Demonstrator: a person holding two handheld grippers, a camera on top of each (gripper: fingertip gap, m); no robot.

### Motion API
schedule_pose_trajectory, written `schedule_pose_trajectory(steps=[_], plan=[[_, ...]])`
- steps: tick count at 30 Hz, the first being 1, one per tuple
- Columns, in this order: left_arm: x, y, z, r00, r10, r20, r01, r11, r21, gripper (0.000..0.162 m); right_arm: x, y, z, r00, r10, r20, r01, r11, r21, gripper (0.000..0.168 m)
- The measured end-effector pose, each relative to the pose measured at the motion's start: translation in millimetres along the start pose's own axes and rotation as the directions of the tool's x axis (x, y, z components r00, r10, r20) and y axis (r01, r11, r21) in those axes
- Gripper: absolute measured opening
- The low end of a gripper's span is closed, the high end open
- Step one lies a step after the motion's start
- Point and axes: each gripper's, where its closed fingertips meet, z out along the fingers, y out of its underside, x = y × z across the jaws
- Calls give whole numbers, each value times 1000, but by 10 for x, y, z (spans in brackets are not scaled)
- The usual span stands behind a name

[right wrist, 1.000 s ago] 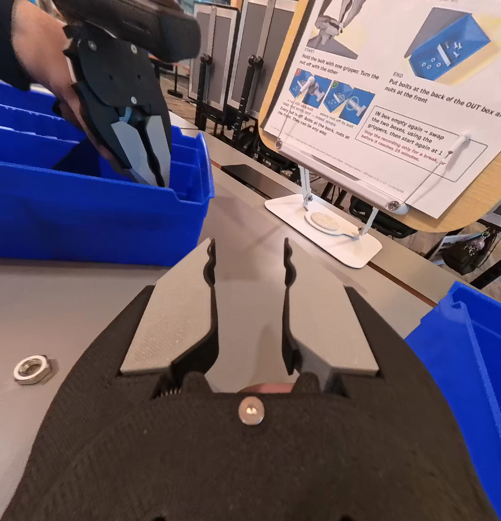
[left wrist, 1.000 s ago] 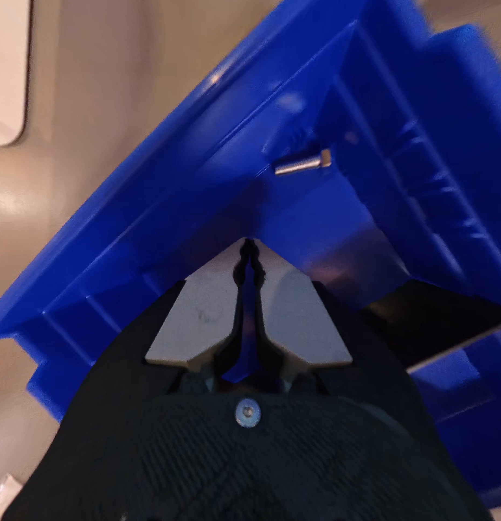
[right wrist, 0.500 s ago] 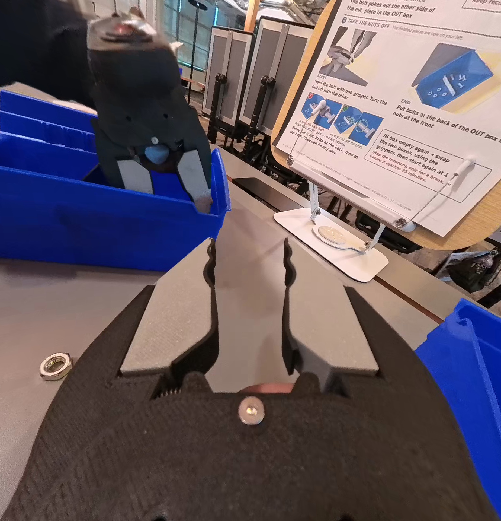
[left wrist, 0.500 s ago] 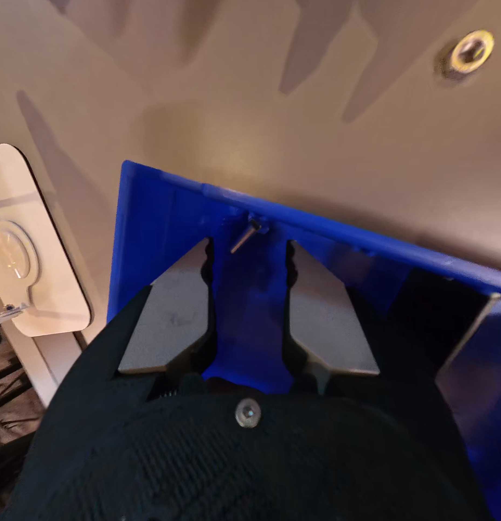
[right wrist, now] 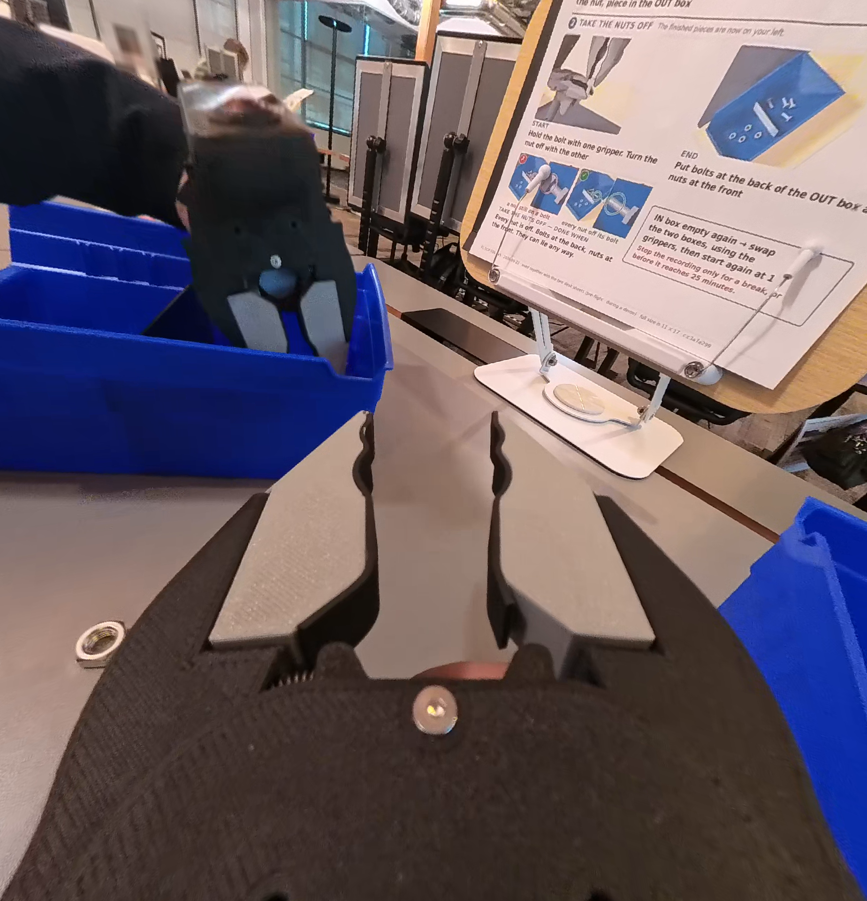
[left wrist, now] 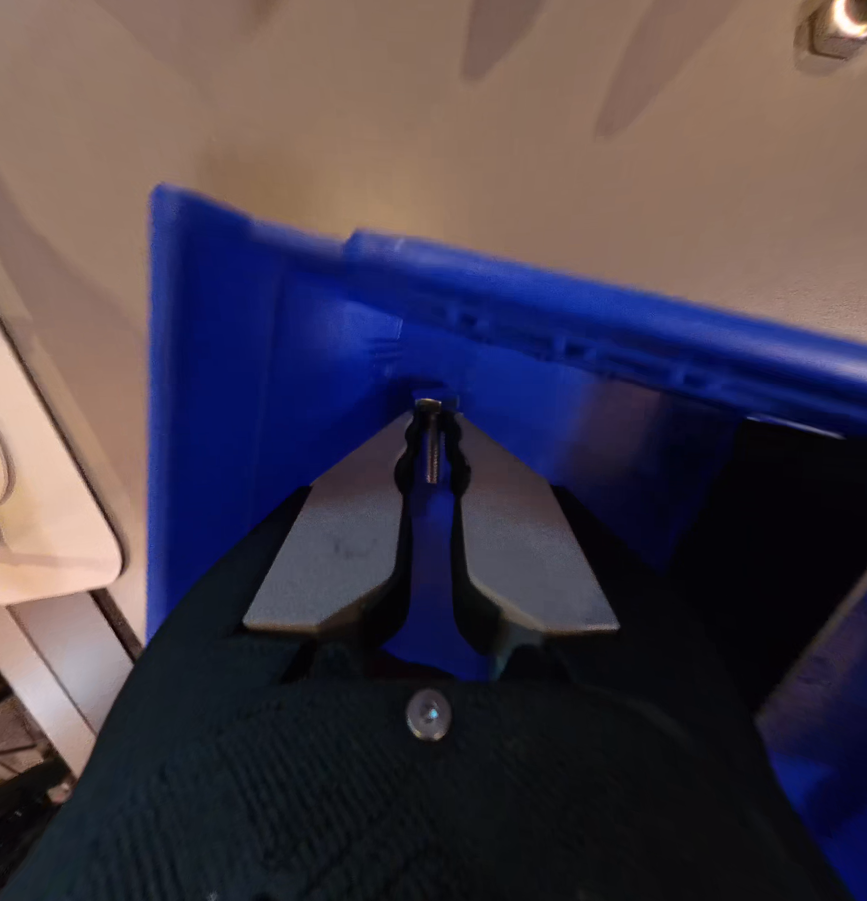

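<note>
The left gripper (left wrist: 431, 429) reaches into a corner of a blue bin (left wrist: 617, 312), clenched on a small bolt (left wrist: 430, 446). The right gripper (right wrist: 429, 429) hovers released above the grey surface (right wrist: 105, 536), near a loose nut (right wrist: 99, 642).

Left wrist view: mounted behind the left tool (left wrist: 432, 429), looking steeply down, very close, into a corner of the blue bin (left wrist: 617, 312); desk (left wrist: 422, 122) beyond. Right wrist view: behind the right tool (right wrist: 429, 429), low, facing level across the desk (right wrist: 105, 536). Shared: the same bin (right wrist: 178, 414), the left tool (right wrist: 319, 351) in it, and the nut (left wrist: 843, 19) (right wrist: 100, 642).
</note>
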Motion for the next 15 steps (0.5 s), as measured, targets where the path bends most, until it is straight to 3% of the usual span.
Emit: schedule_pose_trajectory(steps=[10,15], plan=[[-129,209,-780,965,-169,202,151,984,98,8,-112,-28,0,999,-7,37,7,1000,0,45],[30,-45,-1224,934,-193,300,136,970,200,8,-689,142,33,945,67,320,-31,993,-115,37]])
